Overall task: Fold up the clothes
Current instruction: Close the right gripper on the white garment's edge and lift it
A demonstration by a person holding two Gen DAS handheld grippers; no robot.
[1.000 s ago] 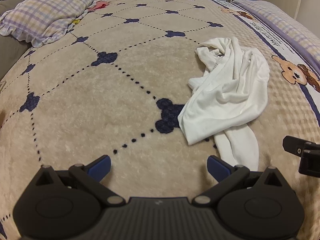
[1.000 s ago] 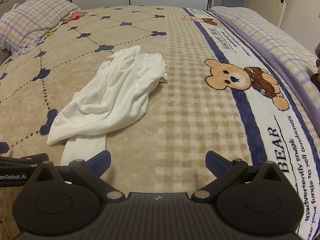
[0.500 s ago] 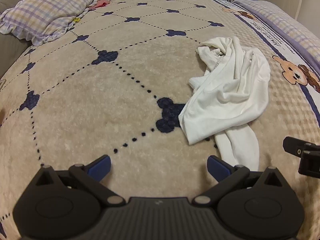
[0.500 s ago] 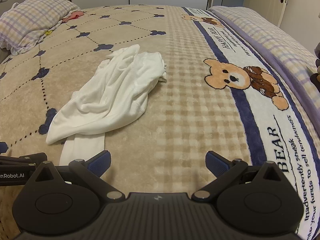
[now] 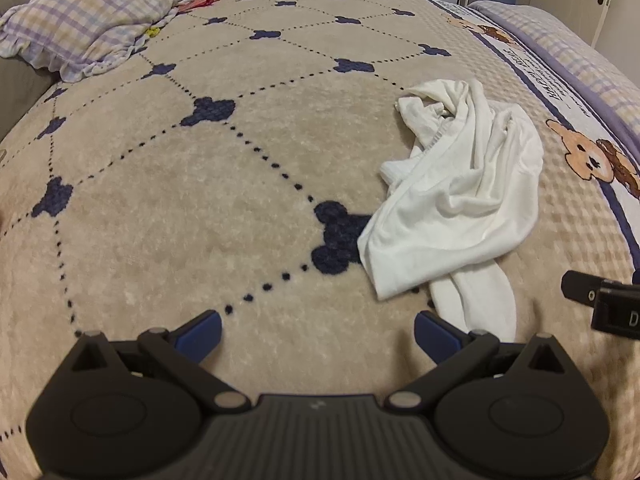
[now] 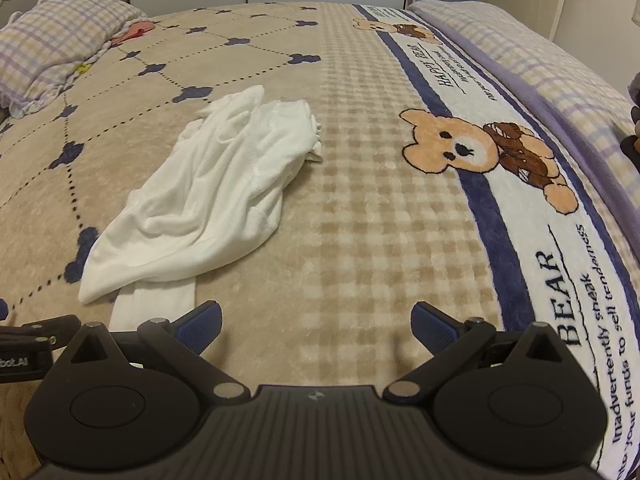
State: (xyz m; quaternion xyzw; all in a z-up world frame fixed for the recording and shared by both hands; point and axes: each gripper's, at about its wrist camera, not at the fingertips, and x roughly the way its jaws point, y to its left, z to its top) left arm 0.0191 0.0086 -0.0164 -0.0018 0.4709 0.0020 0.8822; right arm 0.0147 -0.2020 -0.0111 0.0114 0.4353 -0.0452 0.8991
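A crumpled white garment (image 5: 460,196) lies in a heap on the beige blanket (image 5: 200,220), with one sleeve trailing toward me. In the right wrist view the same white garment (image 6: 208,200) sits left of centre. My left gripper (image 5: 318,330) is open over bare blanket, its right blue pad beside the sleeve end. My right gripper (image 6: 316,328) is open too, its left pad beside the sleeve end, nothing between the fingers. Part of the right gripper's body (image 5: 604,300) shows at the left wrist view's right edge.
A plaid pillow (image 5: 92,20) lies at the far left with a small pink item (image 5: 200,0) beside it. A bear print (image 6: 480,148) and a navy stripe run along the blanket's right side. White closet doors and a door stand behind the bed.
Both grippers have drifted slightly forward toward the garment. The garment lies as before and both grippers stay open.
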